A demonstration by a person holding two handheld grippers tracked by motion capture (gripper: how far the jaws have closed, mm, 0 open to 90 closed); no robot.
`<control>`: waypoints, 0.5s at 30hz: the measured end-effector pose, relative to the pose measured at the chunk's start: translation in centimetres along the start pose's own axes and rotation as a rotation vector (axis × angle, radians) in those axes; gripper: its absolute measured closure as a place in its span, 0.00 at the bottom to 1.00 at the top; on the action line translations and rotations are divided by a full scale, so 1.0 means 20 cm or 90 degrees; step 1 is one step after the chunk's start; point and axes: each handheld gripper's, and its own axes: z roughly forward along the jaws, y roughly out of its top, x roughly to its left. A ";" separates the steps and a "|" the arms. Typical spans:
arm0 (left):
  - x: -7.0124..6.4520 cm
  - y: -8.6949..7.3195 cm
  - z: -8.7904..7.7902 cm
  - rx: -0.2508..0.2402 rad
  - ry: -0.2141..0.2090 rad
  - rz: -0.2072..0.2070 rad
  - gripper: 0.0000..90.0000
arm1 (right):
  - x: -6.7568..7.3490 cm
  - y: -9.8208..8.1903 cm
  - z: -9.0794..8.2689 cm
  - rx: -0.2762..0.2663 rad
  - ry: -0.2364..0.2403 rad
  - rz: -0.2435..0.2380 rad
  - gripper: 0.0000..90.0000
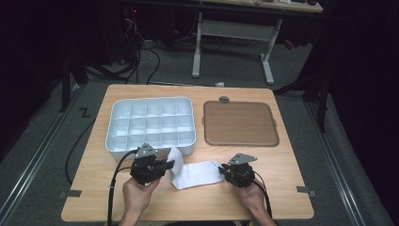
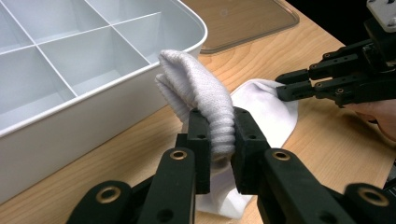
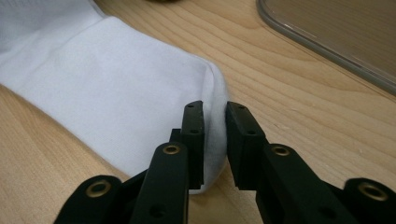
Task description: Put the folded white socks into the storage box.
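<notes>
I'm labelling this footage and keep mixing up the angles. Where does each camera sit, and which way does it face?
High view: above the person's side, looking forward and down on the table; both hands and forearms enter from the bottom.
Left gripper view: rides the left tool, facing its jaws shut on the sock's ribbed end, beside the white tray.
Right gripper view: rides the right tool, facing its jaws closed on the sock's other end.
All three share the sock; the left gripper view also shows the right tool.

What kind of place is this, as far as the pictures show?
Probably a lab or workshop set up for recording handling tasks. A light wooden table stands on grey carpet, loose black cables trail on the floor behind it, and a white-legged height-adjustable desk stands further back in a dark room.
</notes>
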 end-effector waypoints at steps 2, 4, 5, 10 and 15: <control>0.00 0.00 0.00 0.001 -0.002 0.002 0.89 | 0.01 0.00 0.00 -0.001 0.002 -0.004 0.89; 0.00 0.00 0.00 0.002 -0.002 0.000 0.89 | 0.03 -0.01 0.01 -0.001 0.004 -0.007 0.90; 0.00 0.00 0.00 0.003 -0.002 0.001 0.89 | 0.03 -0.01 0.01 -0.001 0.004 -0.007 0.90; -0.01 -0.01 0.00 0.001 -0.001 0.001 0.89 | 0.06 0.00 0.02 -0.005 0.015 -0.006 0.91; -0.01 -0.01 0.00 0.002 -0.001 0.001 0.89 | 0.08 0.01 0.03 -0.004 0.020 -0.010 0.91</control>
